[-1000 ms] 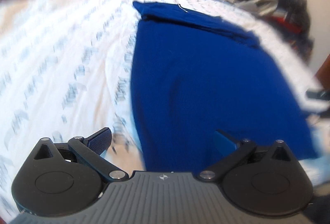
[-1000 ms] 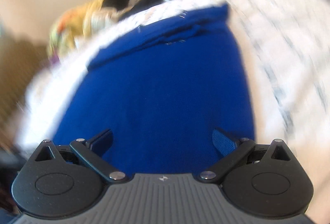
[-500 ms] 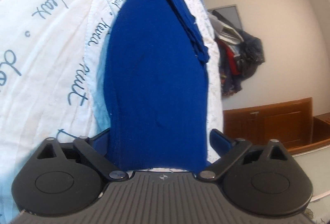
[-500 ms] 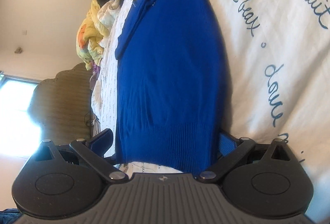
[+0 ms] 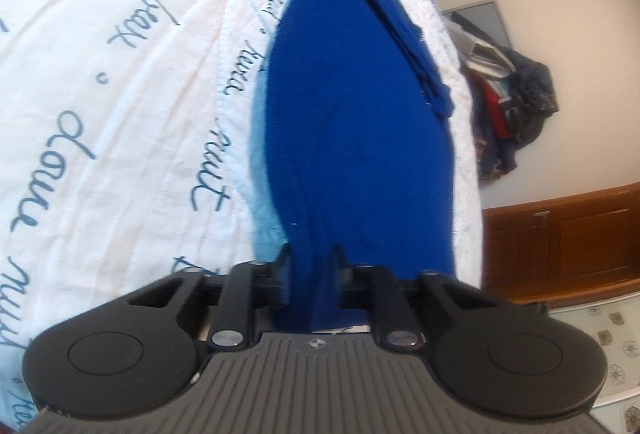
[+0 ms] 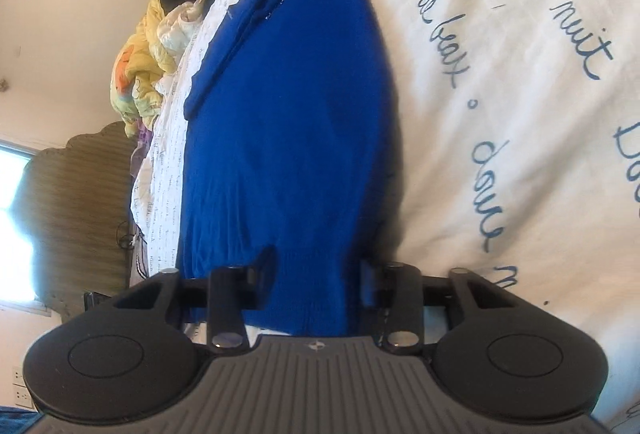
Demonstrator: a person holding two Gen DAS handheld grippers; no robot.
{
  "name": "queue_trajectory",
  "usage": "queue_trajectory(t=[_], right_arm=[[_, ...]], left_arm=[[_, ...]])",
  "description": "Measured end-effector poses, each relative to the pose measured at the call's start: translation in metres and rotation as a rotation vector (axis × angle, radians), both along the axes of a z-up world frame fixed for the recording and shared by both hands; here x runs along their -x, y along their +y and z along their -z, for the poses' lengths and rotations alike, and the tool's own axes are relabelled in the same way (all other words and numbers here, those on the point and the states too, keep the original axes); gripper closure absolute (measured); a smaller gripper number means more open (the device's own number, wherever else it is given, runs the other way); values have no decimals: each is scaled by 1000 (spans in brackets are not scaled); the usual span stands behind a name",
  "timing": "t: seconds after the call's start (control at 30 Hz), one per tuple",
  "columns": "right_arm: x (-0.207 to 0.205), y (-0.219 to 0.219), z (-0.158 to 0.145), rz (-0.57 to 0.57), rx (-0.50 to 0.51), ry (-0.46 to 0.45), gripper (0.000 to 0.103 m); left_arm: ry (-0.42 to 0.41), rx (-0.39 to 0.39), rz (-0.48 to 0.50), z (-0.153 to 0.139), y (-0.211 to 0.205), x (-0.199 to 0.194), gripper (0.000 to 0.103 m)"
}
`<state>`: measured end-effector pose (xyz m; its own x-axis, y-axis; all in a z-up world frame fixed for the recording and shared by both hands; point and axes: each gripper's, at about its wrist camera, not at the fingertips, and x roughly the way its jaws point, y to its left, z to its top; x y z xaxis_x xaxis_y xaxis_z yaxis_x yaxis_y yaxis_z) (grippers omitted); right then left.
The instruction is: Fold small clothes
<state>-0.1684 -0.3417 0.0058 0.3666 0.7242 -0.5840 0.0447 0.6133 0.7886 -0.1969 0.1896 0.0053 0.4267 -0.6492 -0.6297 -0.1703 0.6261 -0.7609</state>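
Left wrist view shows the left gripper (image 5: 312, 262) clamped on the hem of the blue sweater (image 5: 352, 122). The right gripper (image 6: 316, 270) has the hem corner between its jaws, narrowed on it but perhaps not fully tight. Beyond, the sweater lies flat on the lettered bedsheet (image 6: 520, 74). I think both corners should lift together, evenly, toward the far collar edge.

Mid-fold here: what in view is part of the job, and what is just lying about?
In the job:
blue sweater, hem pinched by both claws
left claw
right claw
lettered bedspread it lies on

Lying about:
yellow clothes pile
dark clothes heap by the wall
wooden cabinet
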Motion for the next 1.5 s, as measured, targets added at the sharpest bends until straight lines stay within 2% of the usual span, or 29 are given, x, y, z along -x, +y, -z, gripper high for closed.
queue_trajectory(t=[0.03,0.07,0.1,0.13,0.33,0.47,0.53,0.67,0.8,0.9,1.0,1.1,1.13,1.17,1.2,1.23,1.27,1.3,1.33,1.37,1.4,1.43,1.47,1.5], right_arm=[[1,1,0,2,2,-4,68],[1,3,1,-4,26,-14,85],[2,6,-1,-12,71,-20,95],[2,8,-1,-21,111,-21,98],[-1,5,-8,-44,114,-59,98],[-18,5,-23,-34,3,-144,98],[-39,2,-34,2,-58,-211,98],[-107,-5,-49,97,-169,-323,98],[-194,-16,-52,200,-268,-346,98],[-264,-19,-51,243,-263,-334,98],[-327,-23,-44,273,-252,-303,98],[-377,-21,-28,306,-217,-250,96],[-391,-18,-20,331,-183,-217,93],[-403,-13,-11,349,-143,-176,84],[-413,-11,-1,372,-105,-131,78],[-419,-10,8,400,-69,-92,75],[-417,-12,10,416,-70,-96,74],[-407,-15,4,431,-82,-126,72],[-395,-18,-5,450,-77,-166,55],[-376,-22,-18,460,-54,-224,21],[-356,-25,-31,453,-20,-284,6],[-333,-27,-41,430,23,-337,0],[-311,-28,-48,379,79,-374,0],[-296,-27,-50,314,131,-373,0]], left_arm=[[1,-24,5,-2,0,1,100],[-11,-45,16,-5,-1,2,100],[-29,-72,30,-9,-3,2,100],[-48,-92,45,-13,-6,2,101],[-154,-93,88,-42,-5,-6,101],[-256,-64,77,-64,-3,-37,101],[-312,-69,65,-75,-4,-67,101],[-384,-105,2,-90,-5,-147,101],[-428,-87,-58,-103,-4,-234,101],[-471,-130,-69,-111,-10,-293,101],[-466,-188,-70,-111,-19,-350,101],[-446,-301,-82,-95,-28,-394,98],[-416,-324,-92,-87,-29,-404,95],[-390,-339,-112,-79,-27,-411,85],[-377,-346,-139,-75,-24,-410,59],[-364,-330,-169,-71,-17,-407,42],[-369,-302,-205,-70,-9,-395,17],[-401,-288,-250,-72,2,-378,9],[-419,-305,-265,-75,8,-360,8],[-422,-335,-262,-78,11,-341,9],[-405,-364,-258,-77,13,-322,12],[-381,-383,-247,-74,14,-305,14],[-350,-386,-226,-68,15,-289,19],[-308,-387,-201,-59,14,-276,27]])
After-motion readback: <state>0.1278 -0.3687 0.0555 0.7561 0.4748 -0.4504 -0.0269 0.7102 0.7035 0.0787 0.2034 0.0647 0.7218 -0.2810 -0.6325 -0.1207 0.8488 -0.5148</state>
